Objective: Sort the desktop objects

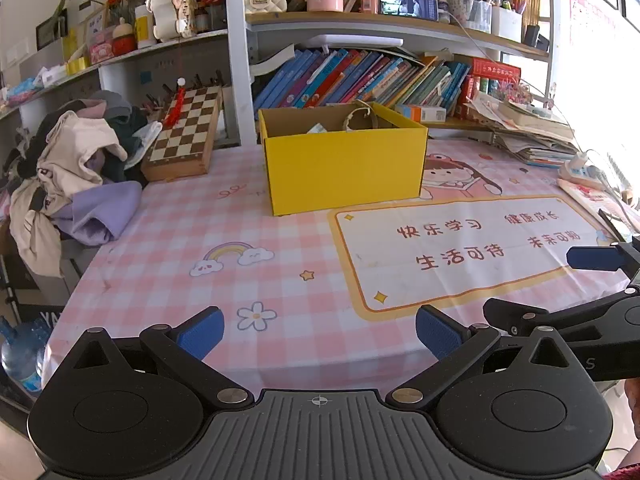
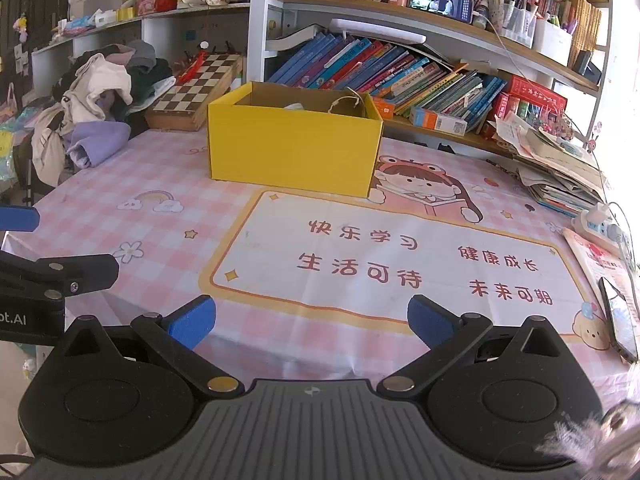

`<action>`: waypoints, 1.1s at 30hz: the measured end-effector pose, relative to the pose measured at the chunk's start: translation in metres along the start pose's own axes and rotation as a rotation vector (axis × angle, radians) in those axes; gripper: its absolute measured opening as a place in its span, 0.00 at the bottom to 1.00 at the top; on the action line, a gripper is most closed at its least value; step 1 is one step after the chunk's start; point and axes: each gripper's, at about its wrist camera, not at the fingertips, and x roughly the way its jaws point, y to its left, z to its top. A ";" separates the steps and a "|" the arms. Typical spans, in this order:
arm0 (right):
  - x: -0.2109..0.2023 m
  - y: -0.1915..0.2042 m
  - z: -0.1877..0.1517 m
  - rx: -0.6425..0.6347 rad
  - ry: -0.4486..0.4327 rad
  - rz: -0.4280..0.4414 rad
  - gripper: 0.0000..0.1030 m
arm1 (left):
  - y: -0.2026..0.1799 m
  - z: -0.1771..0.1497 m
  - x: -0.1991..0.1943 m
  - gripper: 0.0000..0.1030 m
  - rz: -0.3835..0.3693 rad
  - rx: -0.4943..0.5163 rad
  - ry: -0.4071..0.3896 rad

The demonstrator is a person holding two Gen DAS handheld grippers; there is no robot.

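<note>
Right now both sets of fingers are gaping wide and holding nothing: the left gripper [image 1: 320, 334] and right gripper [image 2: 310, 320] are hanging over the near edge of the table [image 2: 192, 184]. Farther back, the yellow box [image 1: 344, 168] is sitting with things already inside. Probably someone is looking for anything left to sort; moving slowly is helping.

Right gripper [image 2: 310, 322] at 6 o'clock, jaws spread, empty. Yellow box [image 2: 294, 148] at 12 on pink checked tablecloth [image 2: 168, 232]. Phone [image 2: 622, 326] at 3. Chessboard [image 2: 196, 84] at 11.
</note>
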 end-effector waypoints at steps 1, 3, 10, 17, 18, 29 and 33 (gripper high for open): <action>0.000 0.000 0.000 0.001 0.000 -0.001 1.00 | 0.000 0.000 0.000 1.00 -0.001 0.000 0.000; 0.000 0.000 0.000 0.002 0.000 -0.002 1.00 | 0.001 0.000 0.000 1.00 -0.003 0.001 -0.001; 0.000 0.000 0.001 -0.002 0.000 -0.003 1.00 | 0.002 0.000 0.001 1.00 -0.011 0.001 0.002; 0.000 0.001 0.002 -0.005 0.004 -0.008 1.00 | 0.002 0.000 0.001 1.00 -0.018 0.001 0.005; 0.001 0.001 0.003 -0.005 0.005 -0.008 1.00 | 0.001 -0.001 0.001 1.00 -0.018 0.001 0.007; 0.005 0.002 0.003 -0.007 0.028 -0.006 1.00 | 0.002 -0.001 0.004 1.00 -0.017 -0.010 0.018; 0.007 0.002 0.004 -0.007 0.030 -0.006 1.00 | 0.003 -0.001 0.005 1.00 -0.018 -0.012 0.023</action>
